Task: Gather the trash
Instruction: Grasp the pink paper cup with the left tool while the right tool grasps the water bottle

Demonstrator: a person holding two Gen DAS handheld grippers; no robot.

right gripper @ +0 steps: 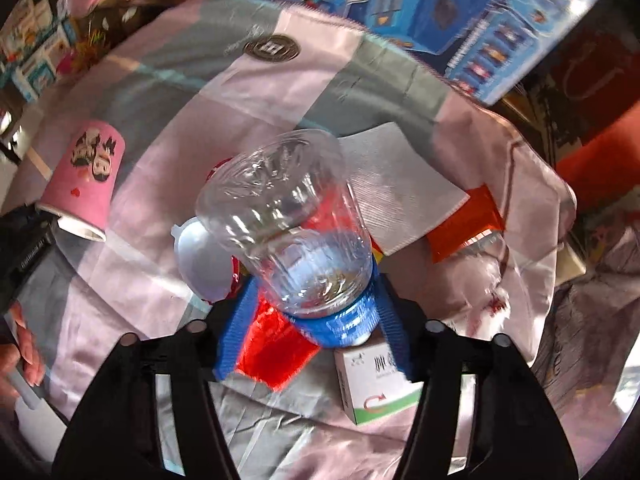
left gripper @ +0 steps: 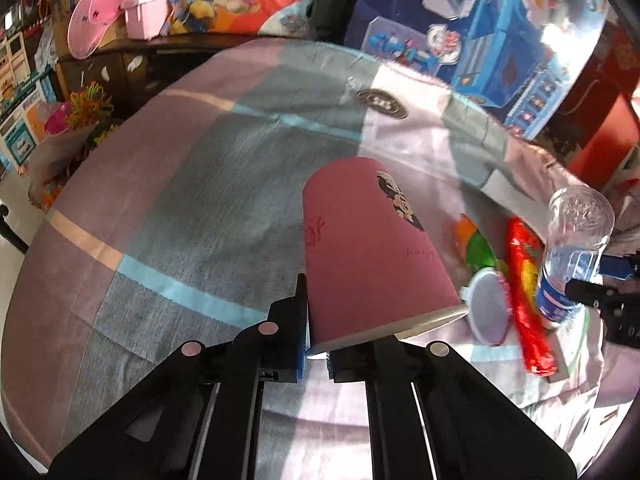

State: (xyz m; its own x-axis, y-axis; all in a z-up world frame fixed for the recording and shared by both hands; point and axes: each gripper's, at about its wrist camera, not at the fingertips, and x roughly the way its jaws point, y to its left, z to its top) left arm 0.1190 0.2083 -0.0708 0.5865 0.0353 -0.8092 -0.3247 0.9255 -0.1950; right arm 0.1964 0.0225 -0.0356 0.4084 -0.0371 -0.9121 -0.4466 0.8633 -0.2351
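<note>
My left gripper is shut on the rim of a pink paper cup with a cartoon print, held bottom-up above the cloth; the cup also shows at the left of the right wrist view. My right gripper is shut on a clear plastic bottle with a blue label, base pointing away; the bottle shows at the right edge of the left wrist view. A red wrapper, a white plastic lid, a white napkin, an orange packet and a small white-green box lie on the cloth.
The table is covered by a pink, grey and blue patchwork cloth with a round dark badge. Blue toy boxes stand behind the table. Pink toys and a pink case sit at the back left. A person's hand shows at left.
</note>
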